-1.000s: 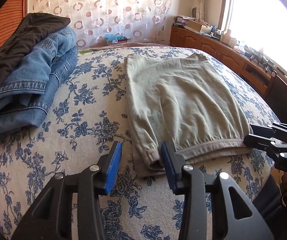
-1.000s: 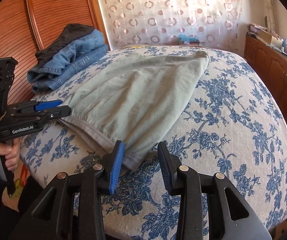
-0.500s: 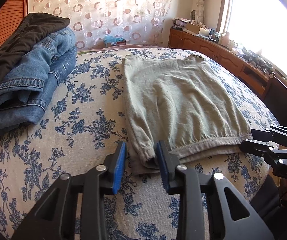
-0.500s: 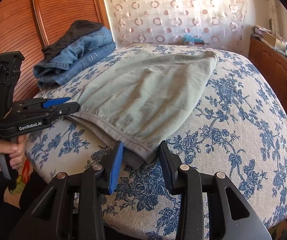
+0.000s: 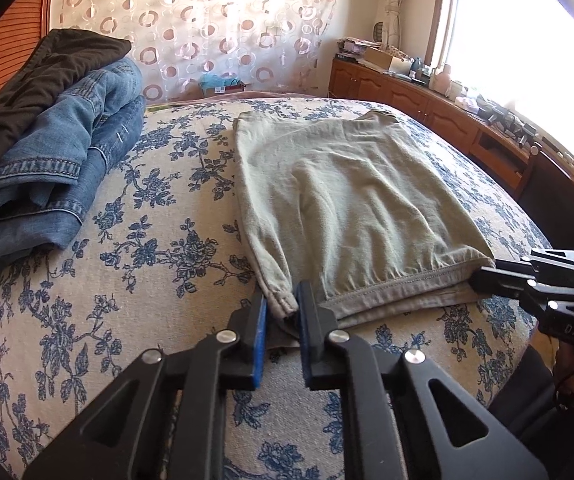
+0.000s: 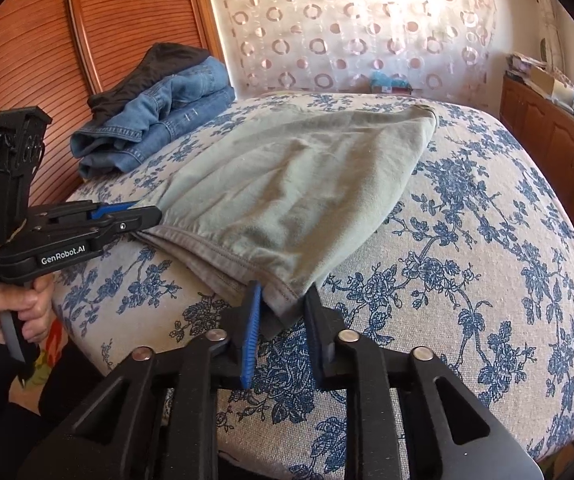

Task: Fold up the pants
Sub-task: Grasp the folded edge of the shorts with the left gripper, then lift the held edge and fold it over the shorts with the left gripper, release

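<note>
Pale green pants (image 5: 351, 204) lie folded flat on the flowered bed, hem edge toward me; they also show in the right wrist view (image 6: 287, 196). My left gripper (image 5: 283, 308) has its jaws narrowed around the near left corner of the pants, the cloth between the pads. My right gripper (image 6: 283, 300) has its jaws around the near right corner, a gap still showing beside the cloth. Each gripper shows in the other's view, the right one (image 5: 487, 278) and the left one (image 6: 147, 214), at the hem ends.
A pile of folded blue jeans (image 5: 59, 168) with a dark garment (image 5: 43, 76) on top sits at the bed's left by the wooden headboard (image 6: 87, 40). A wooden cabinet (image 5: 427, 104) runs under the window on the right. The bed edge (image 6: 167, 344) is just below the grippers.
Both grippers moved forward onto the near corners of the pants and their jaws narrowed; the left one has closed in on the corner.
</note>
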Action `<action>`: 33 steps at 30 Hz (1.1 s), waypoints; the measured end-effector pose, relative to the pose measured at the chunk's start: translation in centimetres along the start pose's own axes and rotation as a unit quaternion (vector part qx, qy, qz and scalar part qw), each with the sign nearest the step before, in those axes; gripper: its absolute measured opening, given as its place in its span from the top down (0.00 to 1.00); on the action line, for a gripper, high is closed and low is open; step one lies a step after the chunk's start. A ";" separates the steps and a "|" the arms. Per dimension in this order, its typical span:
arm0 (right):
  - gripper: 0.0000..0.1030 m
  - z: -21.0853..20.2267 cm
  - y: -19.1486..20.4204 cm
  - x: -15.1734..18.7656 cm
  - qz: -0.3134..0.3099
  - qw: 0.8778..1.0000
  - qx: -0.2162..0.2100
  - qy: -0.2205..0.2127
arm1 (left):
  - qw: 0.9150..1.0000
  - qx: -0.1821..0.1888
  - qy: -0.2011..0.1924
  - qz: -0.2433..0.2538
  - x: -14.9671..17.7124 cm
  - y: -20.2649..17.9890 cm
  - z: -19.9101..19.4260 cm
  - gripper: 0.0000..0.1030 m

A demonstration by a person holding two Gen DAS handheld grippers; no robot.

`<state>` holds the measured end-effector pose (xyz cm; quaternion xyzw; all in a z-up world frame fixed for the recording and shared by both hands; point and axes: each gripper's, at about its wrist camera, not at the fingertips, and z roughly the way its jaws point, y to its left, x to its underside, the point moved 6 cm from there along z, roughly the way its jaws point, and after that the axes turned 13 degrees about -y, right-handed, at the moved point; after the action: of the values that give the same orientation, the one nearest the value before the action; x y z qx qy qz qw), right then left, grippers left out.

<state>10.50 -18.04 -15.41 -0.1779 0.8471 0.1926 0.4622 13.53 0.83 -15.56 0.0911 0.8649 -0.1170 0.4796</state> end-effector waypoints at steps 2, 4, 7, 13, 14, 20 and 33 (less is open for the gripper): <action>0.90 -0.2 -0.1 -0.1 0.002 1.000 -0.006 -0.001 | 1.000 0.003 0.000 0.000 0.1 -0.3 -0.3 0.93; 0.91 -0.7 -0.4 -0.2 0.007 1.000 -0.012 -0.002 | 1.000 0.007 0.000 0.001 0.4 -0.8 -0.7 0.93; 0.92 -1.5 -0.5 -0.2 0.010 1.000 -0.017 -0.005 | 1.000 0.016 0.001 0.002 0.8 -1.6 -1.6 0.94; 0.92 -3.4 -0.6 0.5 0.011 1.000 -0.023 -0.002 | 1.000 0.028 0.004 0.002 1.9 -3.0 -3.1 0.93; 0.92 -3.6 -0.5 0.6 0.008 1.000 -0.021 -0.002 | 1.000 0.028 0.004 0.003 2.0 -3.1 -3.2 0.93; 0.92 -3.6 -0.3 1.0 -0.004 1.000 -0.014 0.000 | 1.000 0.022 0.006 0.000 2.1 -3.0 -3.2 0.90; 0.90 -3.1 -0.7 1.6 0.003 1.000 -0.015 0.011 | 1.000 0.007 0.002 -0.013 2.6 -2.4 -3.6 0.76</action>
<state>7.77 -20.38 -15.33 -0.1843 0.8497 0.2046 0.4496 8.59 -0.25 -15.66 0.0836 0.8660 -0.1291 0.4757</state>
